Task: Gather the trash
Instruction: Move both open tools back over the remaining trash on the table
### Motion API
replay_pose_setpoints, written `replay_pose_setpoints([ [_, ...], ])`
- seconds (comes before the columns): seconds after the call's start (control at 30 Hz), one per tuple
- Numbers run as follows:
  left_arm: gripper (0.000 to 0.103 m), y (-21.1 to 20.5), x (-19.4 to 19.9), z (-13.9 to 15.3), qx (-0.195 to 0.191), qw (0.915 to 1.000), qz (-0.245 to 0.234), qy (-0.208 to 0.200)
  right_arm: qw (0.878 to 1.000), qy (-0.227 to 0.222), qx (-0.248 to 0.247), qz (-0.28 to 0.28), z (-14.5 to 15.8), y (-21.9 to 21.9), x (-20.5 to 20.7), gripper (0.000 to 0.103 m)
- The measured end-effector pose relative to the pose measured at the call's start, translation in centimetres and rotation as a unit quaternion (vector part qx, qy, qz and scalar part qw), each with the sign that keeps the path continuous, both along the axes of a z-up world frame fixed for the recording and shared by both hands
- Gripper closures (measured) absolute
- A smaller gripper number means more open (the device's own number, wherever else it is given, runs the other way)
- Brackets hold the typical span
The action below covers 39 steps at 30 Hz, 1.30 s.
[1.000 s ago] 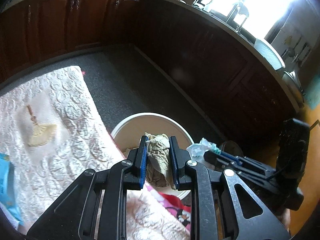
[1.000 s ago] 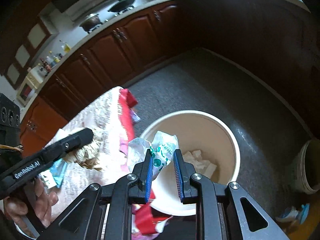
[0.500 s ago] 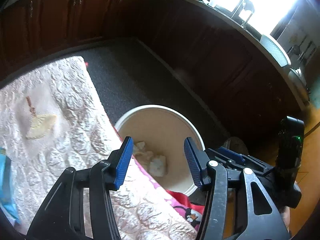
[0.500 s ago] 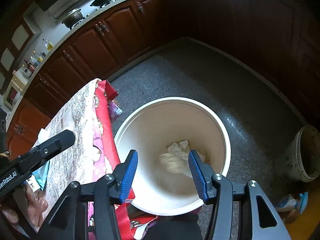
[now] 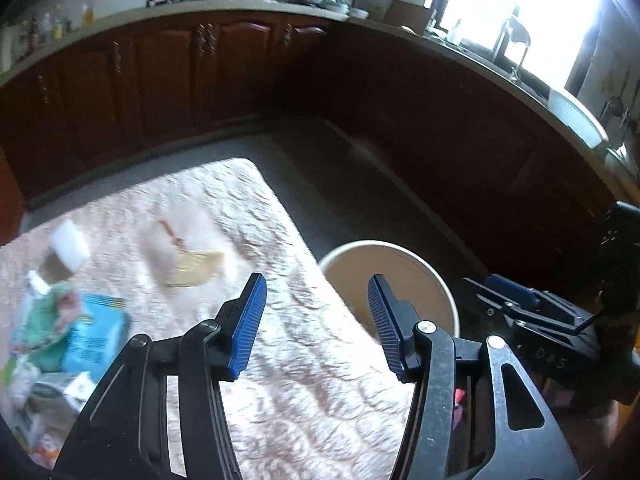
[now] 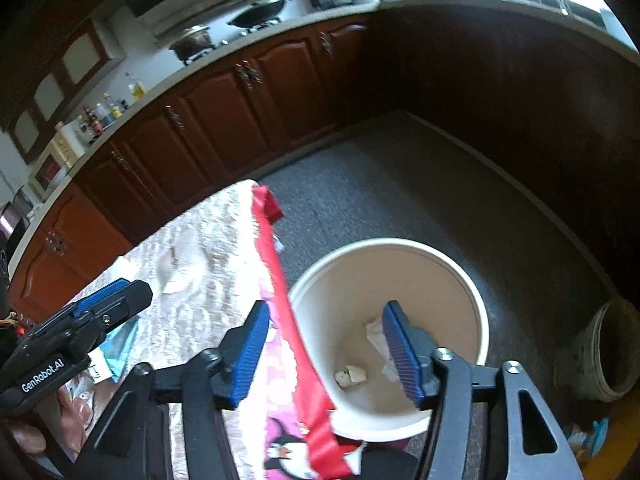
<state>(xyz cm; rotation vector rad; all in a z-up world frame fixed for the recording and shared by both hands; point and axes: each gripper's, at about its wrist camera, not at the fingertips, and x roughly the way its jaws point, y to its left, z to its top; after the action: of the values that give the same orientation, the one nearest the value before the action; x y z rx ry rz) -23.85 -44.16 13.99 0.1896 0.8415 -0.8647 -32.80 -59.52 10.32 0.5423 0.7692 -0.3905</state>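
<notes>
Blurred pile of blue and green wrappers (image 5: 72,332) at table's left edge, on pink quilted tablecloth (image 5: 320,380). Left gripper (image 5: 318,320) over cloth, fingers spread, empty. Right gripper (image 6: 328,350) fingers spread, empty, above round cream plastic bin (image 6: 472,292) holding crumpled paper trash (image 6: 352,376).

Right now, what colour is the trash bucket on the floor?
Cream-white, rim and inside wall alike: the trash bucket shows best in the right wrist view.

Quilted table (image 5: 328,408), wrappers (image 5: 72,332), floor bucket (image 6: 472,292)
</notes>
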Motion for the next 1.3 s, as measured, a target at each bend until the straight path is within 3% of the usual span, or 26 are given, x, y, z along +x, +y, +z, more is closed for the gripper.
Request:
replay_pose_setpoints([
  [0.3,0.052,5.7,0.3,2.8,-0.005,0.9964,0.061,-0.059,0.997,-0.044,-0.031,0.052,4.1,4.8,2.4,0.041],
  [0.67,0.051,14.4,1.4,5.6,-0.009,0.9843,0.138,-0.109,0.985,-0.088,-0.057,0.135,7.8,12.2,5.8,0.035],
  [0.8,0.046,17.3,1.7,6.5,-0.012,0.9789,0.166,-0.119,0.98,-0.099,-0.063,0.158,8.7,14.6,6.8,0.029],
  [1.03,0.043,21.4,1.8,7.3,-0.014,0.9706,0.202,-0.13,0.973,-0.112,-0.074,0.188,9.8,17.9,8.0,0.028],
  [1.3,0.043,24.8,2.1,7.5,-0.023,0.9692,0.211,-0.125,0.968,-0.108,-0.085,0.209,10.2,20.5,8.4,0.026],
])
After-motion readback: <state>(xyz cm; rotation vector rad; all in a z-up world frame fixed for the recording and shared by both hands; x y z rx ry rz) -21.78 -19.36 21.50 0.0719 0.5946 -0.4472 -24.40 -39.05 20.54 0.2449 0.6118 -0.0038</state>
